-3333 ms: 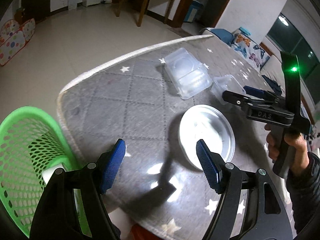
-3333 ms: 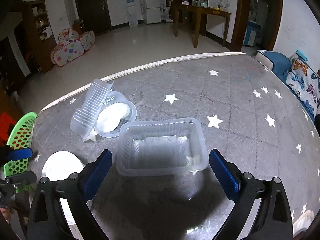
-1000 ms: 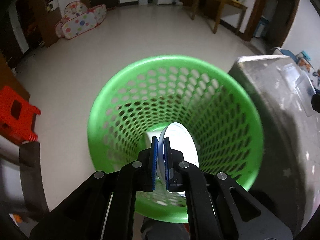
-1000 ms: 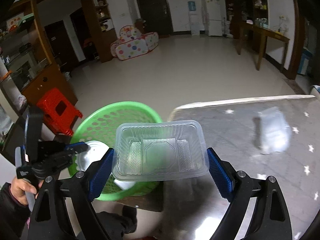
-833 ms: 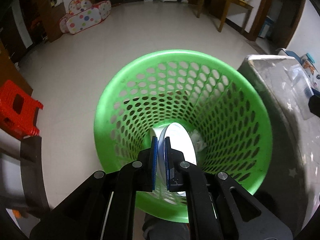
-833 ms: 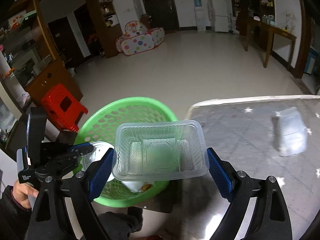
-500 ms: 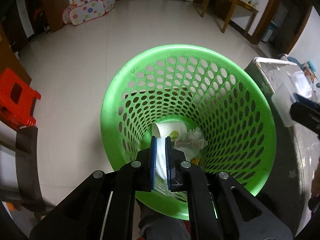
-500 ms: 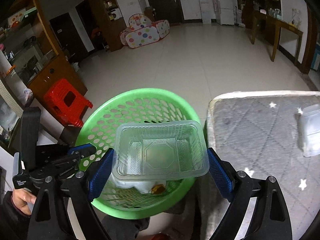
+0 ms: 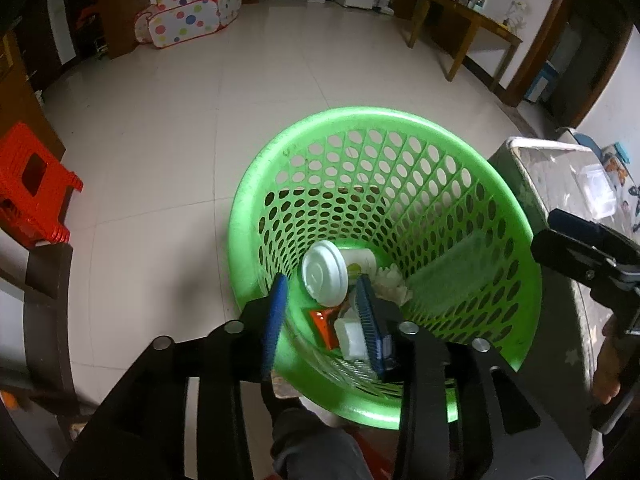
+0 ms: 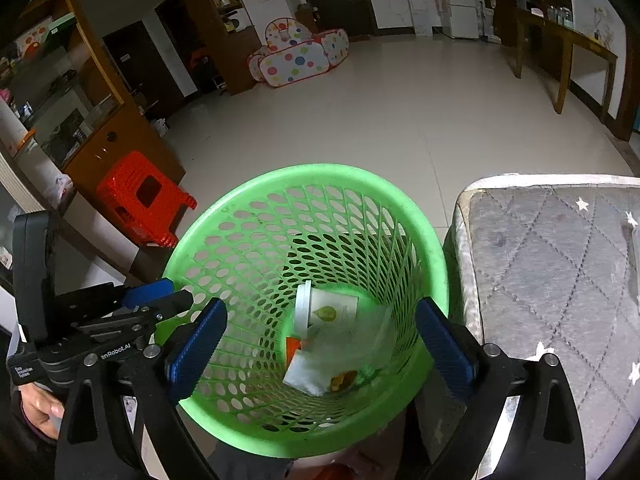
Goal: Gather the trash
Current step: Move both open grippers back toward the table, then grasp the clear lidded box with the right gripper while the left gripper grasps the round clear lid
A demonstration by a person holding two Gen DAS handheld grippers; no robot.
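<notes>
A green perforated basket [image 9: 400, 160] [image 10: 304, 184] stands on the floor beside a grey star-patterned table [image 10: 560, 264]. My left gripper [image 9: 320, 312] is open and empty above the basket's near rim. My right gripper [image 10: 320, 344] is open and empty above the basket. Inside lie a white cup with a lid [image 9: 324, 272] [image 10: 326, 310], a clear plastic tray [image 9: 444, 276] [image 10: 360, 340], white paper and an orange wrapper [image 9: 320, 320]. Clear containers [image 9: 596, 192] lie on the table.
A red stool [image 10: 140, 196] [image 9: 28, 188] stands on the tiled floor left of the basket. A dark wooden cabinet [image 10: 100, 120] is behind it. A polka-dot play tent [image 10: 296, 56] and a wooden table [image 9: 464, 28] stand far across the room.
My left gripper has opened and let go of the white lid, which is now out of sight. My right gripper has opened and the clear tray has dropped into the basket.
</notes>
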